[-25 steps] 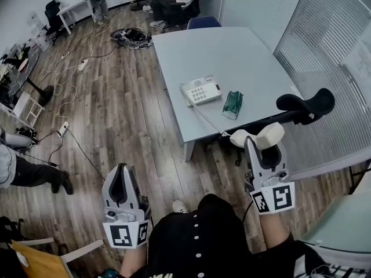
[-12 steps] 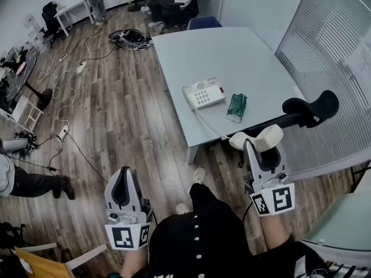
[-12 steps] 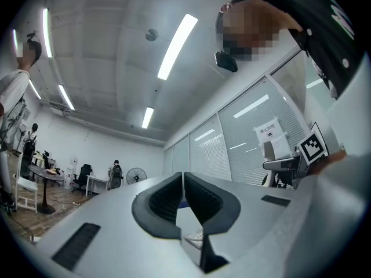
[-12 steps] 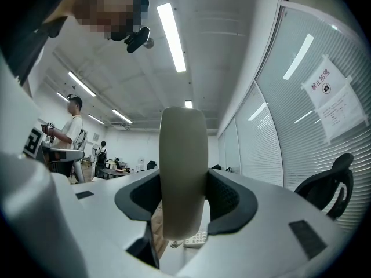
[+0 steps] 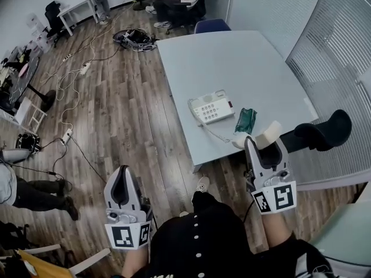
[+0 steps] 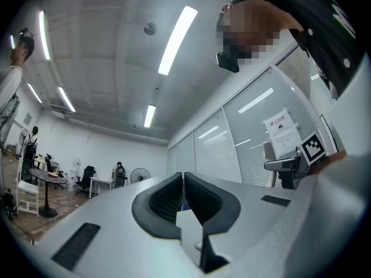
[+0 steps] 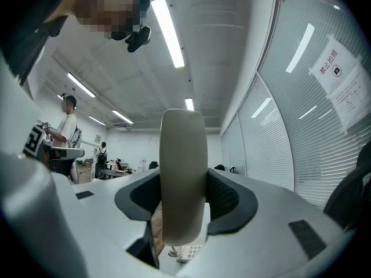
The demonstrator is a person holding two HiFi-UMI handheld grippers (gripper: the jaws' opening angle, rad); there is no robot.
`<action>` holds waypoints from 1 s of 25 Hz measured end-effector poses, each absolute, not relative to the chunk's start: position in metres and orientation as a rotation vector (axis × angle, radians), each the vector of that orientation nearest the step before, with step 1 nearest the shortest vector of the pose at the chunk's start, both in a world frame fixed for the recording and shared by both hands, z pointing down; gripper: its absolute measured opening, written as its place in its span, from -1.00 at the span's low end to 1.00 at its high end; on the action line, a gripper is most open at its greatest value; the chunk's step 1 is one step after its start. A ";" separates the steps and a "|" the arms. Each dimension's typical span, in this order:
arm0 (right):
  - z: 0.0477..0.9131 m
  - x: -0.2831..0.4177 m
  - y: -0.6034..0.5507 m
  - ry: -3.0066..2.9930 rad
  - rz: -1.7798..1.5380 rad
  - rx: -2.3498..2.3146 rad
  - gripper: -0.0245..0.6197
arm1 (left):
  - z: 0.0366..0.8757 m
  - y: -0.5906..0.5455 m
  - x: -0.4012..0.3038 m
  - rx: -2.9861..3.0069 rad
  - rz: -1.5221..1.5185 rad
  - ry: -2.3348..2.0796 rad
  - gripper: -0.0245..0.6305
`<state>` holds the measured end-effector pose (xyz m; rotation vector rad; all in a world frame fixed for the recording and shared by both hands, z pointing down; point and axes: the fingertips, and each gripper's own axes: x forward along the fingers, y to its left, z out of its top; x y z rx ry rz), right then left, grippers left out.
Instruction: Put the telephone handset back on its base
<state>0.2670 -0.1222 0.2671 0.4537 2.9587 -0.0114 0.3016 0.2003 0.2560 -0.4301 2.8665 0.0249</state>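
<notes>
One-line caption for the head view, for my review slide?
Right claw grips the cream handset beside the table, phone base ahead; left claw empty.

Bright, even light fills the room. It comes from long ceiling strips (image 6: 175, 38) that burn out to pure white in both gripper views. In the head view the floor (image 5: 116, 126) shows only soft, faint shadows, darker under the tabletop (image 5: 232, 68), whose pale surface has a dull sheen. Wide-angle distortion bows the blinds (image 5: 342, 45) and the edge lines. Both gripper views fade to black corners. The handset (image 7: 183, 178), close to the lens, looks slightly soft.
</notes>
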 end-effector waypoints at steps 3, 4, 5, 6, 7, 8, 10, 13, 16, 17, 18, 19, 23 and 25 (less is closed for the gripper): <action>0.267 0.238 -0.123 2.954 -0.016 0.471 -0.20 | 0.256 0.198 0.276 -0.415 0.026 2.870 -0.87; 0.266 0.229 -0.123 2.952 -0.018 0.478 -0.20 | 0.256 0.197 0.268 -0.412 0.024 2.870 -0.87; 0.266 0.220 -0.124 2.949 -0.019 0.487 -0.20 | 0.255 0.195 0.260 -0.410 0.022 2.870 -0.87; 0.265 0.211 -0.124 2.946 -0.020 0.495 -0.20 | 0.254 0.194 0.251 -0.406 0.019 2.868 -0.87; 0.265 0.202 -0.124 2.943 -0.023 0.505 -0.20 | 0.253 0.193 0.243 -0.400 0.015 2.867 -0.87; 0.266 0.193 -0.125 2.941 -0.025 0.516 -0.20 | 0.252 0.192 0.235 -0.394 0.013 2.866 -0.87; 0.267 0.176 -0.124 2.938 -0.029 0.540 -0.20 | 0.251 0.189 0.220 -0.380 0.011 2.867 -0.87; 0.267 0.153 -0.124 2.934 -0.040 0.574 -0.20 | 0.249 0.186 0.202 -0.353 0.009 2.867 -0.87; 0.266 0.131 -0.121 2.930 -0.052 0.610 -0.20 | 0.249 0.185 0.187 -0.316 0.009 2.874 -0.87; 0.266 0.125 -0.119 2.929 -0.057 0.624 -0.20 | 0.250 0.186 0.183 -0.303 0.008 2.878 -0.87; 0.266 0.119 -0.117 2.927 -0.060 0.640 -0.20 | 0.251 0.187 0.180 -0.288 0.007 2.882 -0.87; 0.266 0.114 -0.115 2.926 -0.059 0.654 -0.20 | 0.252 0.188 0.178 -0.273 0.007 2.886 -0.87; 0.269 0.093 -0.104 2.934 -0.064 0.690 -0.20 | 0.256 0.197 0.172 -0.222 0.009 2.908 -0.87; 0.273 0.082 -0.097 2.942 -0.072 0.699 -0.20 | 0.261 0.204 0.167 -0.200 0.003 2.925 -0.87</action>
